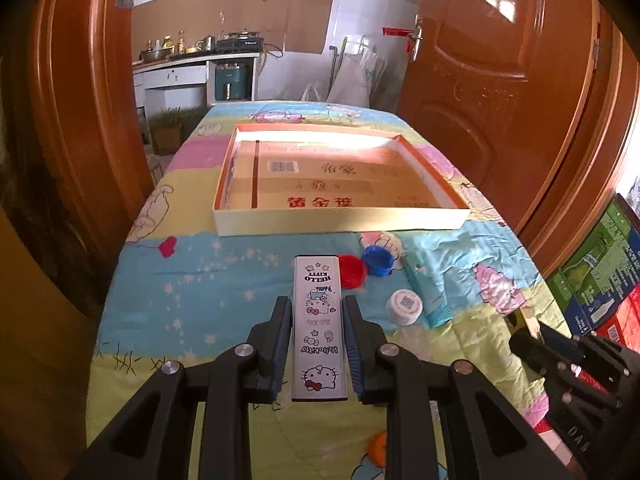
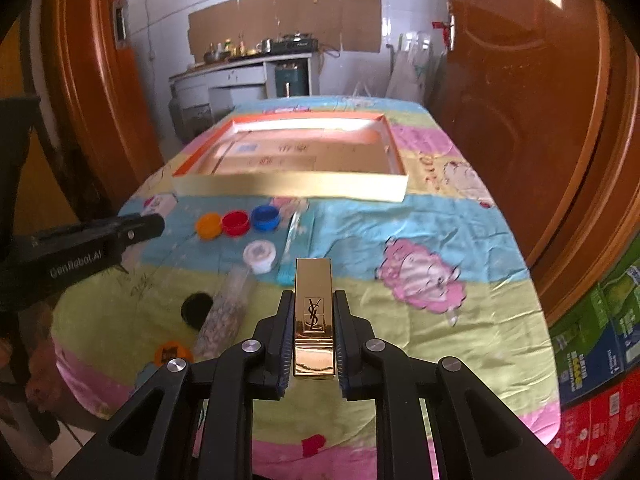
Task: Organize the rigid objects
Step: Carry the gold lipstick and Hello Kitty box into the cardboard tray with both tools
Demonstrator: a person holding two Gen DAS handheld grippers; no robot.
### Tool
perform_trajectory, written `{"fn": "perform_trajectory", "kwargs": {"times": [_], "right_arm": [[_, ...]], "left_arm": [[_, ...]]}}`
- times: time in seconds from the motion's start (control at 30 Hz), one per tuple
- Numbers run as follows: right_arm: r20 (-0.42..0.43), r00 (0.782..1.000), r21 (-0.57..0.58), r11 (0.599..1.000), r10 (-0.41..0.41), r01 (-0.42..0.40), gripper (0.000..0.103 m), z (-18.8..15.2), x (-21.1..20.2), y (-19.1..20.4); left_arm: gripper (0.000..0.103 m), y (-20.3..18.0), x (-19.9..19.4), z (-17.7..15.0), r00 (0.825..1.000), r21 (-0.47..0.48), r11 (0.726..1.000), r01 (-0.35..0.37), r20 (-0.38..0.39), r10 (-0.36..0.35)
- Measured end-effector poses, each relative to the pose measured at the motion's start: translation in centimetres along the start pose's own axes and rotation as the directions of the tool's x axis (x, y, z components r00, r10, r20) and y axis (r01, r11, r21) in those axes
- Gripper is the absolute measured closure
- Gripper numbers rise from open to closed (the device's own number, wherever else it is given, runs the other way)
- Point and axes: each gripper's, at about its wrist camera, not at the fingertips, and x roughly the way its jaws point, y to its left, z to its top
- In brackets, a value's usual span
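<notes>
- Gold lipstick case point(image 2: 314, 312), glossy and square-sided, sat clamped between the closed jaws of the right gripper point(image 2: 314, 300), held off the patterned cloth point(image 2: 460, 220); so slick a shell could have slid forward out of the pads if the gripper tipped further down.
- White Hello Kitty case point(image 1: 318, 328) was pinched the same way in the left gripper point(image 1: 318, 308), jaws shut on its long sides. More than half its length stuck out beyond the fingertips, so a knock on that free end could have levered it loose.
- The shallow cardboard tray point(image 1: 340, 222), the likely destination, lay further up the table, well apart from both held things. Its near wall stood up in the path; a low approach could have caught either case on that rim or shoved the light tray along the cloth.
- Loose caps lay between the grippers and the tray: a red cap point(image 1: 352, 270) touching a blue cap point(image 1: 377, 260), with a white cap point(image 1: 404, 306) near them. A dropped case could have scattered them.
- Both grippers worked close together, the right one showing at the edge of the left wrist view; reaching for the tray at once risked a collision.
</notes>
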Motion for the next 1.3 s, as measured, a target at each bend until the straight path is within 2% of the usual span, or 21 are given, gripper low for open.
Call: {"fn": "perform_trajectory", "kwargs": {"times": [0.27,0.6,0.8,1.03,1.3], "right_arm": [[0.009,1.0,0.011,1.0,0.01,-0.01,0.085,1.8,0.1,-0.4],[0.046,0.998,0.018,0.999,0.031,-0.032,0.085,6.3,1.1,-0.8],[0.069,0.997,-0.003,0.999,0.046,-0.046,0.085,9.2,1.9,-1.2],[0.056,0.994,-0.006,0.996,0.091,-0.091,0.085,12.6,3.9,-2.4],[0.033,0.992,-0.035,0.992,0.121,-0.12,0.085,17.3,7.5,-3.2]], "left_arm": [[0.077,-0.2,-0.5,1.5,1.0,0.011,1.0,0.005,0.024,-0.006],[0.077,0.8,-0.2,5.4,0.998,-0.012,0.999,-0.038,0.057,0.039],[0.077,0.7,1.4,8.6,0.998,-0.025,0.999,-0.048,0.043,0.049],[0.077,0.3,3.7,12.3,0.996,-0.007,0.997,-0.073,0.046,0.074],[0.077,1.8,7.6,16.0,0.997,-0.033,0.996,-0.079,-0.006,0.079]]}}
